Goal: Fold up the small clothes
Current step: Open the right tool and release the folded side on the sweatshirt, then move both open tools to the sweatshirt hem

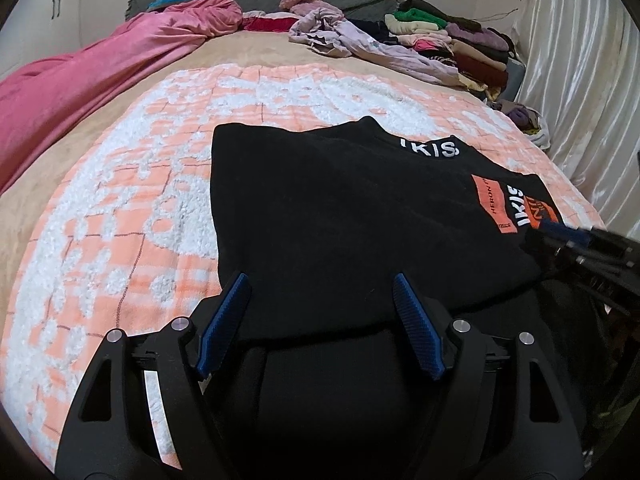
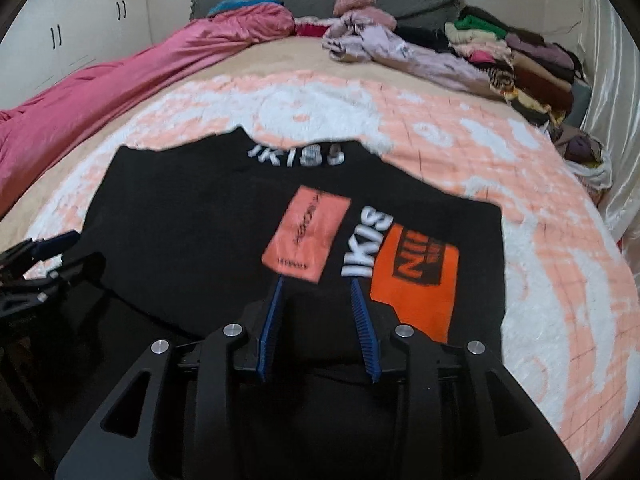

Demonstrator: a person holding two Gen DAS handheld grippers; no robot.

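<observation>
Left wrist view: black knit garment (image 1: pixel 340 208) flat on fluffy blanket (image 1: pixel 120 208); left gripper (image 1: pixel 320 284), right gripper (image 2: pixel 318 284) both released.

Both wrist views close, angled down, sharing black shirt (image 1: pixel 340 208).

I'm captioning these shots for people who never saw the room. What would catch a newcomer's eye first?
The black garment with white lettering and orange patches, spread on the orange-and-white blanket in the middle of the bed. Both the left gripper and the right gripper hover open over its near edge. Farther back, a pink duvet lies along the left side and a pile of clothes sits at the far right.
</observation>
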